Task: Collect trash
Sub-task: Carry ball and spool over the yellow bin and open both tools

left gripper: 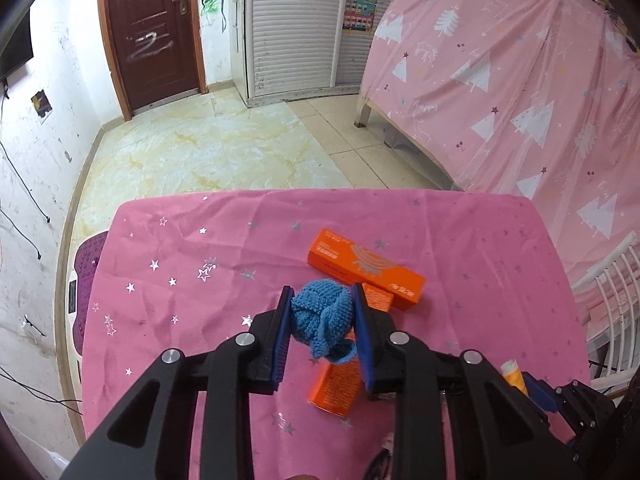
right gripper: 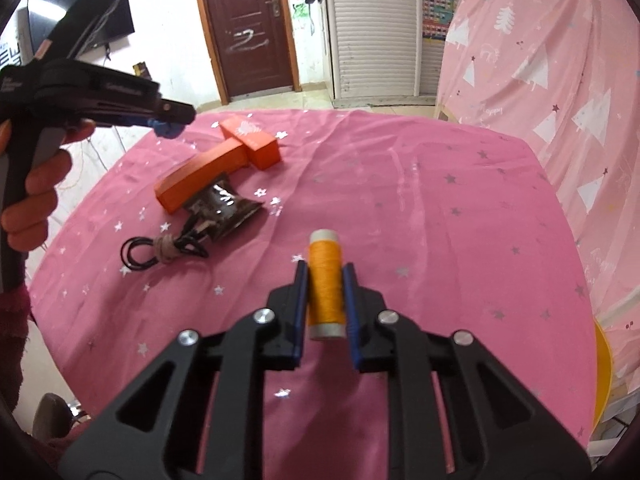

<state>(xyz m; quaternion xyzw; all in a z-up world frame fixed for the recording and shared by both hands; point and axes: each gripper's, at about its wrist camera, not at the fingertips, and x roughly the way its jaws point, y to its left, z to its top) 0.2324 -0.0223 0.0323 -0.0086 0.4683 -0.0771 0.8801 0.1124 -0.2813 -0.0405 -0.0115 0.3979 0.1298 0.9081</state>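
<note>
Left gripper [left gripper: 322, 294] clamping blue knit ball [left gripper: 322, 316], right gripper [right gripper: 324, 270] clamping orange thread spool [right gripper: 325, 284]

We look across a bench [left gripper: 200, 248] draped in pink star-print cloth toward a dark red door [left gripper: 154, 32] at eleven o'clock. A white louvred cabinet [left gripper: 296, 28] stands at twelve o'clock, and a pink tree-patterned curtain [left gripper: 520, 92] hangs at two o'clock. Marbled tile floor [left gripper: 208, 148] meets scuffed white walls [left gripper: 36, 184] at nine o'clock.
</note>
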